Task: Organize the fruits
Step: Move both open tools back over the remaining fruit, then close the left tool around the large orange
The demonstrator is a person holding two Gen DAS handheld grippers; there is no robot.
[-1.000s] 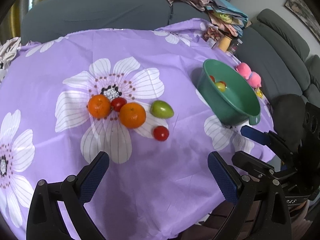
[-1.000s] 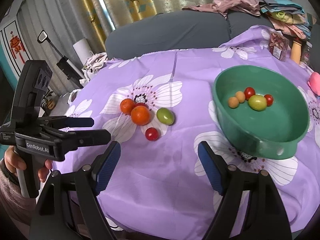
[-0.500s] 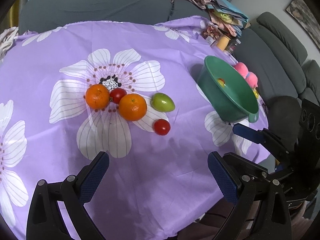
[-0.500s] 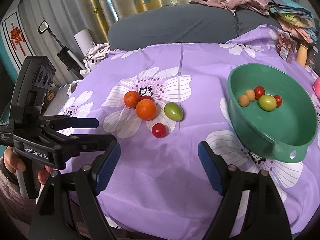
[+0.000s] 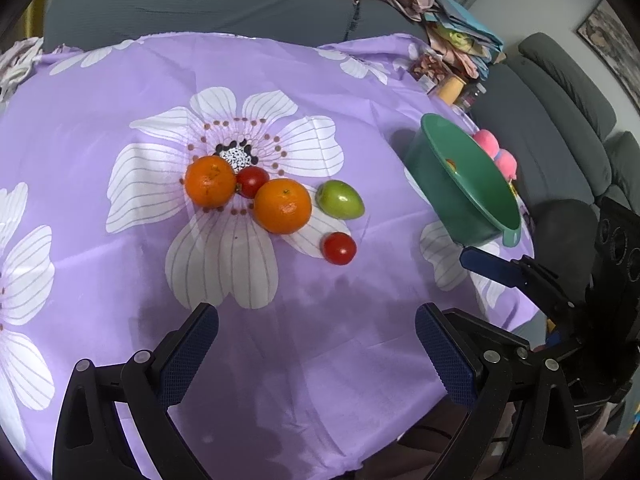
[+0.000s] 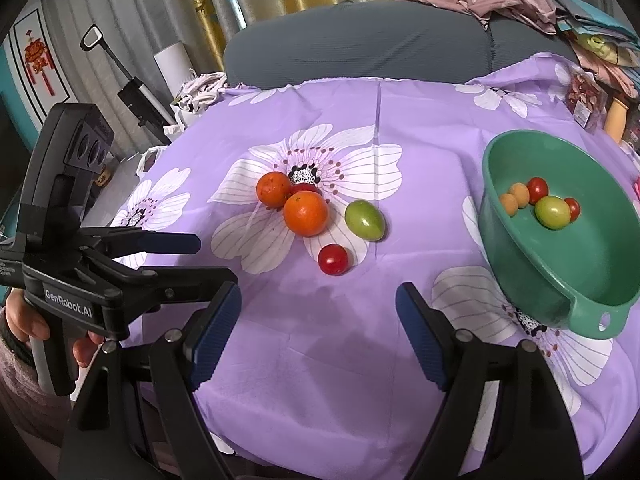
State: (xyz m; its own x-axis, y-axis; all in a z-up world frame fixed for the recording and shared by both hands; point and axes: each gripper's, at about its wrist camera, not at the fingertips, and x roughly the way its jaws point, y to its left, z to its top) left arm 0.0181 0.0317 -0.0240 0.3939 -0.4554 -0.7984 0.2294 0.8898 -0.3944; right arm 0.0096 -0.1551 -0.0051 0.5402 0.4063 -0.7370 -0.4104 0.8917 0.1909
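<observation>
From the left wrist view, the left gripper hangs over the near part of the counter, which carries a purple cloth with large white flowers. Its fingers stand wide apart and nothing is between them. Beyond them lies a group of fruit: a far orange and a near orange, with a small red tomato between them that touches both. Just to the right of the near orange lies a green tomato, and nearer than it, a little apart, a single red tomato. At the right side of the counter stands a green bowl; from this side its contents are mostly hidden. Two pink balls show behind its rim. At the right edge the right gripper comes into view from the side.

From the right wrist view, the right gripper also has its fingers wide and empty over the near cloth. The same group of fruit lies beyond it. The bowl is at the right, and inside it are two red tomatoes, a green-yellow tomato and two small orange fruits. At the left a hand holds the left gripper, fingers apart. A grey sofa stands behind the counter.
</observation>
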